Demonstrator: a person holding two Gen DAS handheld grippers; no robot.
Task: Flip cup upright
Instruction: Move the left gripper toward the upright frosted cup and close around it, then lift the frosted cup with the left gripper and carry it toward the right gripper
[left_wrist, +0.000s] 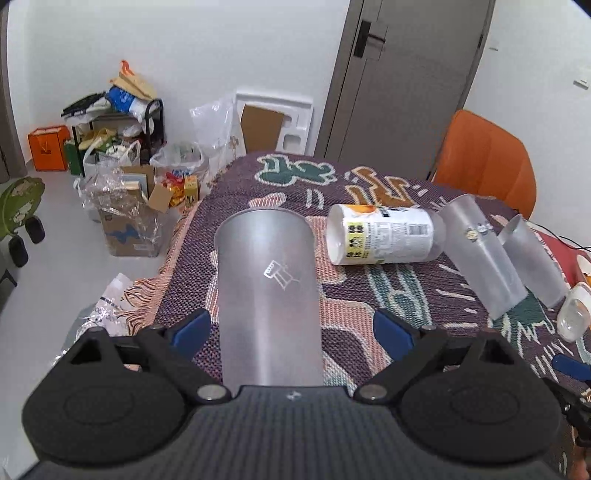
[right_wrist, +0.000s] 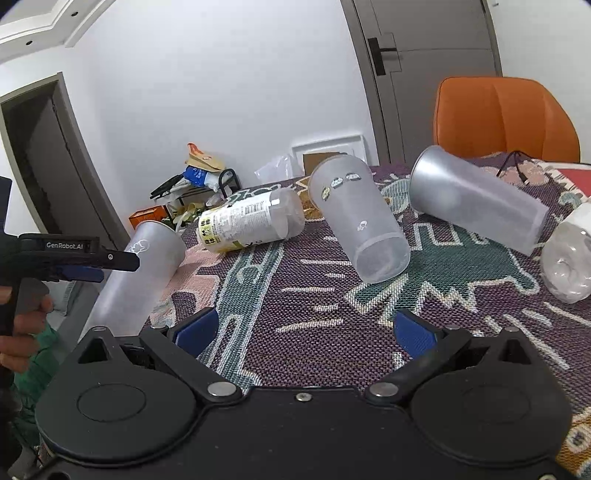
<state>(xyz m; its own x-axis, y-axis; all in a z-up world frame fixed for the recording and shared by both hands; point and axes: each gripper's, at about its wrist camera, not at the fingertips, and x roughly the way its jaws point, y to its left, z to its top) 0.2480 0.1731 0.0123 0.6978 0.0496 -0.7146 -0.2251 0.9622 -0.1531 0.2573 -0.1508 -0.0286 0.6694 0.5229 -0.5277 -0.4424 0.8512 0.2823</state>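
Observation:
A frosted plastic cup (left_wrist: 267, 295) lies between the fingers of my left gripper (left_wrist: 291, 328), its wide end pointing away from me. The blue pads stand apart from its sides, so the left gripper is open around it. In the right wrist view the same cup (right_wrist: 144, 269) leans at the table's left edge with the left gripper (right_wrist: 79, 264) beside it. My right gripper (right_wrist: 304, 328) is open and empty above the patterned cloth (right_wrist: 317, 325). Two more frosted cups (right_wrist: 360, 218) (right_wrist: 476, 201) lie on their sides ahead of it.
A labelled white cup (left_wrist: 384, 234) (right_wrist: 251, 219) lies on its side mid-table. A clear cup (right_wrist: 569, 262) lies at the right edge. An orange chair (right_wrist: 502, 118) stands behind the table. Boxes and bags (left_wrist: 125, 177) clutter the floor at the left. A black cable (right_wrist: 515, 164) lies at the far right.

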